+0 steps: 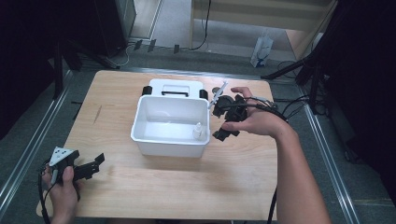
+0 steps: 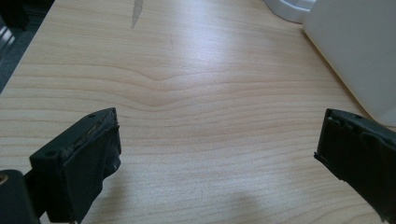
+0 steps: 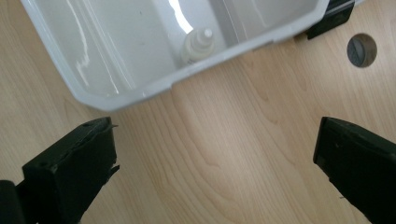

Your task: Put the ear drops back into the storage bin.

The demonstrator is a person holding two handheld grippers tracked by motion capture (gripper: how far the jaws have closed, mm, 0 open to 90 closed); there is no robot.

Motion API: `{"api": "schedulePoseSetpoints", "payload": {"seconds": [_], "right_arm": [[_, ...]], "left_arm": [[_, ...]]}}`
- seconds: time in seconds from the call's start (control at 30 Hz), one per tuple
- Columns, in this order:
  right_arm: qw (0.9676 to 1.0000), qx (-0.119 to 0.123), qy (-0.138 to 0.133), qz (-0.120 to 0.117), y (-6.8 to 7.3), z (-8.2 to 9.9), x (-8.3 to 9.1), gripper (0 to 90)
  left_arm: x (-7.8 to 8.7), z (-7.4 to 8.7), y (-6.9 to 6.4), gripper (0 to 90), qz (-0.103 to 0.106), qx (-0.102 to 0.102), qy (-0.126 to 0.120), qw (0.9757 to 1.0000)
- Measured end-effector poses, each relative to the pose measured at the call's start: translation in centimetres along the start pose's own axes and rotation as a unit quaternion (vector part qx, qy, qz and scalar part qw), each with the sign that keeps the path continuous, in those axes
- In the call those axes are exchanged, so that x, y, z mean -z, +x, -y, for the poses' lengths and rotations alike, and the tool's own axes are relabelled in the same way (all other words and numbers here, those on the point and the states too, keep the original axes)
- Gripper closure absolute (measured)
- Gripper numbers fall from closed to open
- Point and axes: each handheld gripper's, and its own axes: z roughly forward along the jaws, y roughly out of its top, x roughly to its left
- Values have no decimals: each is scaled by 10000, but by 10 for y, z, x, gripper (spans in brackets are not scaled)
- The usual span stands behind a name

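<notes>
Both grippers are hanging empty by the white bin [image 1: 140, 122].
The left gripper [image 2: 217, 158] and right gripper [image 3: 215, 163] are spreading their jaws wide; 1 small bottle [image 3: 195, 45] is standing inside.

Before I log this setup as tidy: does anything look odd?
Nothing spilled or broken. The small bottle stands upright inside the white bin; its lid lies behind the bin. A grey streak marks the table.

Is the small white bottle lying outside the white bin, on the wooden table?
No. In the high view the small white bottle stands upright inside the white bin, near its right wall.
</notes>
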Motion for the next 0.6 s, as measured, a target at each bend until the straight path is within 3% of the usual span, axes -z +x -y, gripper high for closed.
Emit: {"api": "schedulePoseSetpoints", "payload": {"seconds": [0.3,0.6], "right_arm": [[9995,-303,65,84,-1,38,-4,0],[9987,-458,120,191,-2,76,-17,0]], "left_arm": [[-3,-2,-1,6,-21,-25,24,10000],[-2,-2,0,5,-26,-19,0,10000]]}}
